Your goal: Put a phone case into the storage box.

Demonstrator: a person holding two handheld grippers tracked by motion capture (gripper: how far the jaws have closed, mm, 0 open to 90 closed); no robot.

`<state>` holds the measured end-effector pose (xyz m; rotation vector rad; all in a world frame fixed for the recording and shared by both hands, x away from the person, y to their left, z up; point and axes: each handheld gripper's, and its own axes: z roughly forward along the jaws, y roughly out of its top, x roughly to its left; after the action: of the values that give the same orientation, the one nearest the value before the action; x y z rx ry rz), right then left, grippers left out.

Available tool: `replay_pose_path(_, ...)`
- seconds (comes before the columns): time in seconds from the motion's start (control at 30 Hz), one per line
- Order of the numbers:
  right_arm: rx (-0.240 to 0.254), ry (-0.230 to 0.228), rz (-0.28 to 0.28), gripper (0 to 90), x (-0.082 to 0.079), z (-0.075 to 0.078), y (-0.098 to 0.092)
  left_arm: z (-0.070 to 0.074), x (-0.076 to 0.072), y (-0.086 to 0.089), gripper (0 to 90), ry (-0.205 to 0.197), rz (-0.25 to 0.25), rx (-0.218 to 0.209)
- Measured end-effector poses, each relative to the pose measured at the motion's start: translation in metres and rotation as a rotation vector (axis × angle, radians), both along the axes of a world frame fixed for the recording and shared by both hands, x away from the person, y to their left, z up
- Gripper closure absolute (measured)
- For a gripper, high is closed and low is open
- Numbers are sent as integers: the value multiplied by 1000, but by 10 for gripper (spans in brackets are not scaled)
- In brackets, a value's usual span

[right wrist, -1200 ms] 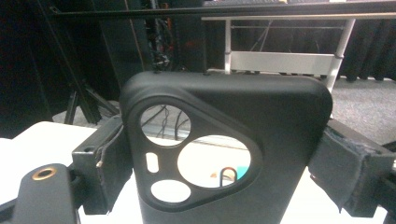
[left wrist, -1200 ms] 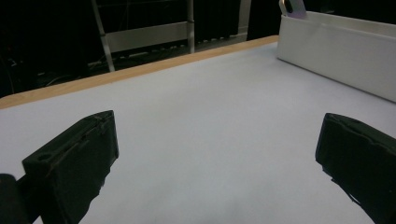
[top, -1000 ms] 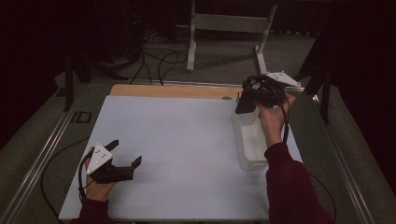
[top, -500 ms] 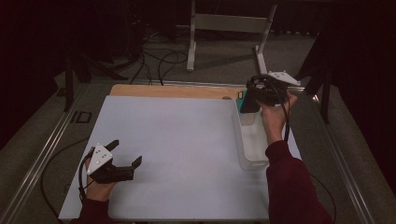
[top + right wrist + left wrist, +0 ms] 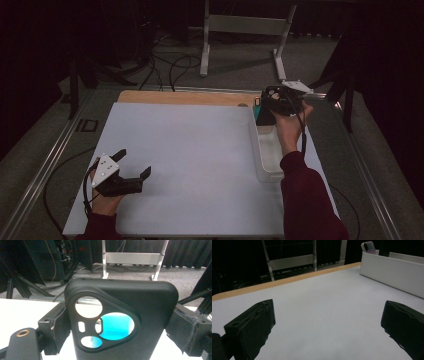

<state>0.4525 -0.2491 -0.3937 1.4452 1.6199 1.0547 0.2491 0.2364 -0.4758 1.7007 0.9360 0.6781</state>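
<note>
My right gripper (image 5: pixel 270 106) is shut on a black phone case (image 5: pixel 120 322), its jaws pressing the case's two sides. The case has a rounded camera cutout (image 5: pixel 105 323) through which something teal shows. It hangs over the far end of a white bin (image 5: pixel 265 150), with a teal object (image 5: pixel 257 109) just beside it. My left gripper (image 5: pixel 134 162) rests open on the white table top (image 5: pixel 190 150) at the near left, with nothing between its fingers (image 5: pixel 252 325). From there the bin (image 5: pixel 392 267) lies ahead to the right, and a pale phone-shaped item (image 5: pixel 369 247) sticks up behind it.
A wooden strip (image 5: pixel 185 97) runs along the table's far edge. Metal rails (image 5: pixel 45 170) flank the table. Beyond it stand a grey frame (image 5: pixel 245 25) and floor cables (image 5: pixel 170 65).
My right hand has tilted and brought the black case down a little toward the bin's far end, and the teal object now shows beside it. The left gripper has not moved.
</note>
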Motion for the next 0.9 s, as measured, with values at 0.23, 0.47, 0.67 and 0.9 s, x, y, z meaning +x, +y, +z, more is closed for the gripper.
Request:
replay_pose_path(0.23, -17, 20, -4, 132, 5, -9, 5, 1, 0, 1, 0, -6, 3, -2)
replay_pose_path(0.47, -27, 38, -11, 129, 9, -18, 7, 2, -1, 2, 0, -9, 4, -8)
replay_pose_path(0.67, -23, 53, -30, 127, 14, -26, 8, 2, -2, 2, 0, -11, 4, -9)
replay_pose_path(0.9, -36, 71, -40, 126, 17, -35, 8, 2, -2, 1, 0, -15, 2, -11)
